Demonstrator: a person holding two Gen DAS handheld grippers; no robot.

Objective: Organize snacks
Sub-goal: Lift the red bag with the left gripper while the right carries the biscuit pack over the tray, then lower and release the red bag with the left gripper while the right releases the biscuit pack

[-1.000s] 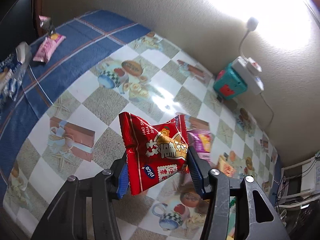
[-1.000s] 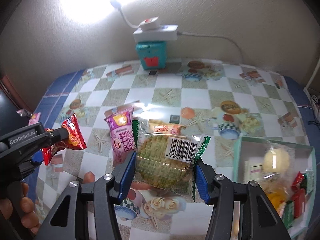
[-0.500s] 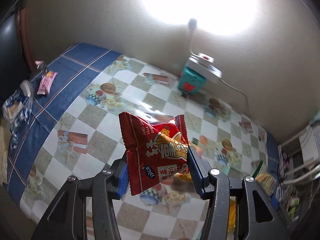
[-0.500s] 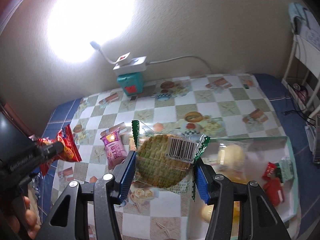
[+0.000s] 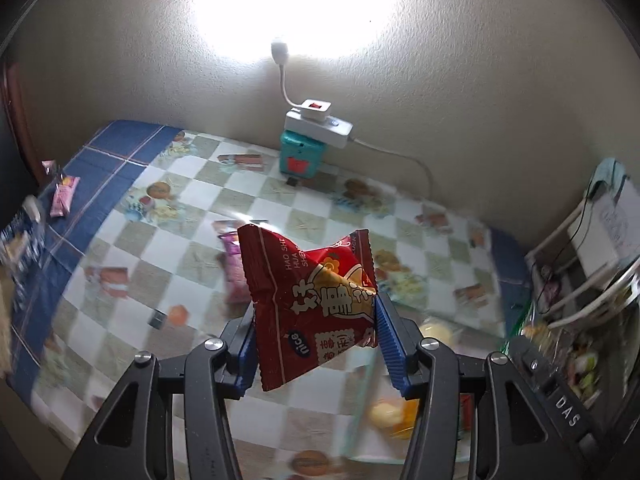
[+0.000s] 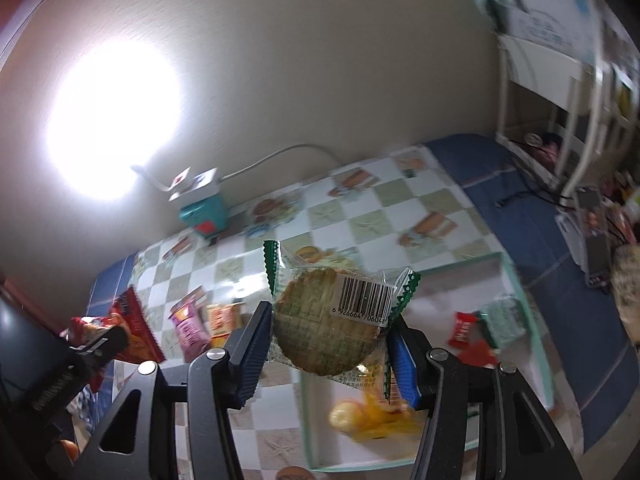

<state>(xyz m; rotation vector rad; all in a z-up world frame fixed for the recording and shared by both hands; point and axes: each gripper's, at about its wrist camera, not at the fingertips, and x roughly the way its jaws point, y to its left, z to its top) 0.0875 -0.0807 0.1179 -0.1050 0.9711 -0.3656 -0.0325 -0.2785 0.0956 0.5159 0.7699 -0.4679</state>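
The right hand-held gripper [image 6: 326, 334], clamped on a clear-wrapped round cracker [image 6: 326, 320], hangs directly above the pale-green tray [image 6: 524, 296] on the tabletop [image 6: 360, 220], nearer it than the left hand-held gripper [image 5: 316, 332], which pinches a red snack packet [image 5: 312, 300] with the tray lying below to its right.

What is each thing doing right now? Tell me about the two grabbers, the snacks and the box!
Left gripper: shut on the red snack packet, held in the air.
Right gripper: shut on the round cracker packet, held above the table.
Tray: open-topped, already holding snacks.
Pink packet: lying on the tablecloth.
Lamp: switched on.
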